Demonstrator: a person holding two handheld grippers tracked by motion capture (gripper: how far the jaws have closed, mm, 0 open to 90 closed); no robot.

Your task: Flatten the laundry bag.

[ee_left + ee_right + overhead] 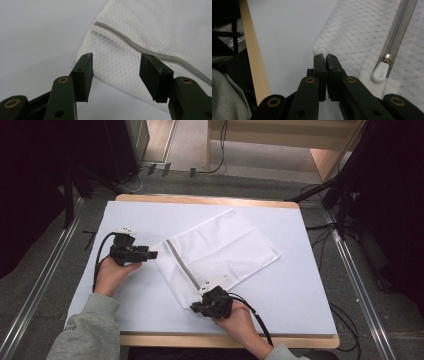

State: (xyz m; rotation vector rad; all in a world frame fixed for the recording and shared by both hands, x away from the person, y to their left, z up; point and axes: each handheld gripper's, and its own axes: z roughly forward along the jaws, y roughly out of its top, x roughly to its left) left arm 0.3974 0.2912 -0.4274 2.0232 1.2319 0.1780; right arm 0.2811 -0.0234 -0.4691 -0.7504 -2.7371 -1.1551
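— High view: where's the white mesh zip-up laundry bag (220, 250)?
— Mid-table. Right gripper (196, 307), at its six o'clock corner, is pinched on the mesh edge.
— Left gripper (154, 254)?
— Nine o'clock, jaws spread, nothing between.

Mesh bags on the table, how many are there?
1. A single white mesh bag with a grey zipper lies mid-table on the white cover, between the two grippers. Nothing appears to be hidden beneath it.
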